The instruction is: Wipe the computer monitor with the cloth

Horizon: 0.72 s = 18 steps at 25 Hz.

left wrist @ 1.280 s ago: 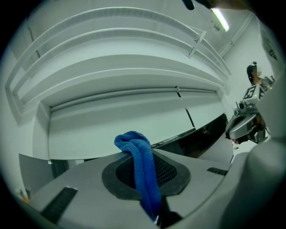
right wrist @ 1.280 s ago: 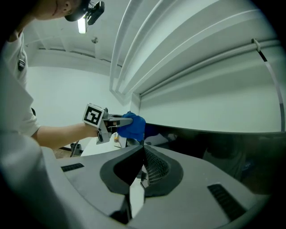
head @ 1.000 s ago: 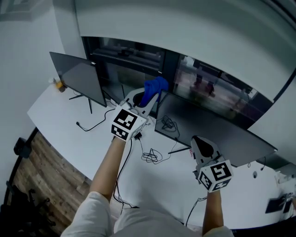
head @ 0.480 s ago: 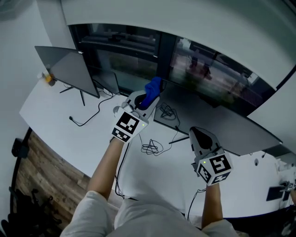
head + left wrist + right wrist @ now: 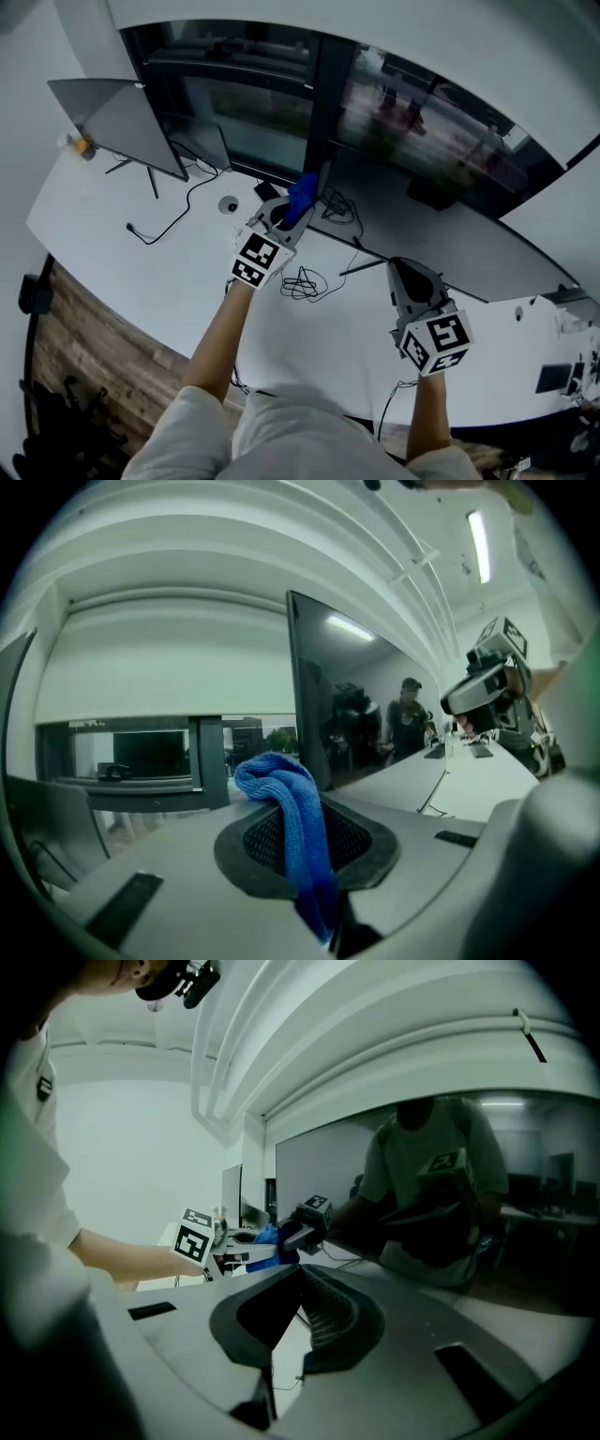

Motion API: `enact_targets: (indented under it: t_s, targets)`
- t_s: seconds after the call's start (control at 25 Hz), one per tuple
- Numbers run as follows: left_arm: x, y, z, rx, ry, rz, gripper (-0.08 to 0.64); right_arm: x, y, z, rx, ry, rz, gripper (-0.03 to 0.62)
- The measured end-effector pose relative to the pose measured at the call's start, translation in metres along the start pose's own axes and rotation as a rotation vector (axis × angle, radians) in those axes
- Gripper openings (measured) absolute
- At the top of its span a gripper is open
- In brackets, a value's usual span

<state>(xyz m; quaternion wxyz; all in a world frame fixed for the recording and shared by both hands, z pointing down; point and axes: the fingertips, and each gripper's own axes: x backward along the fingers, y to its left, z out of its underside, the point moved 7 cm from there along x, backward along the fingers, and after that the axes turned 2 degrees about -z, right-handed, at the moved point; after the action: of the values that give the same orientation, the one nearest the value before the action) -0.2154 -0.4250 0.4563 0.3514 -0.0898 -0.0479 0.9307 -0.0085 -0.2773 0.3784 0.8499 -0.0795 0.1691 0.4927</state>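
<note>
The blue cloth (image 5: 302, 195) hangs pinched in my left gripper (image 5: 286, 214), which is shut on it. In the head view the cloth sits at the left edge of the big dark monitor (image 5: 441, 239). In the left gripper view the cloth (image 5: 281, 780) droops over the jaws, and the monitor (image 5: 356, 700) stands just behind and to the right. My right gripper (image 5: 405, 274) hovers over the white table (image 5: 141, 253) in front of the monitor, shut with nothing in it. The right gripper view shows the screen (image 5: 422, 1194) close by, with the cloth (image 5: 265, 1235) far off.
A second monitor (image 5: 117, 117) stands on a thin foot at the far left. Tangled cables (image 5: 302, 281) lie between my two grippers, and a black cord (image 5: 169, 230) trails leftward. Dark windows (image 5: 244, 94) run behind the table. Wooden floor (image 5: 84, 347) lies below its near edge.
The head view has swung, so everything sits lower and further left. My left gripper with the cloth has stayed at the monitor's left edge. The right gripper has hardly moved.
</note>
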Motion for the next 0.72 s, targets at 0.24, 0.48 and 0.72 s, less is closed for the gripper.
enact_targets:
  t_s: [0.24, 0.48, 0.72]
  targets:
    - [-0.004, -0.002, 0.028, 0.039, 0.006, 0.001, 0.055, 0.001, -0.006, 0.014, -0.017, 0.039, 0.022, 0.014]
    - [-0.012, -0.012, 0.069, 0.102, 0.082, -0.014, 0.055, 0.004, -0.005, 0.036, -0.043, 0.086, 0.042, 0.014]
    - [-0.020, -0.019, 0.109, 0.184, 0.098, -0.035, 0.055, 0.012, -0.005, 0.047, -0.031, 0.101, 0.042, 0.014]
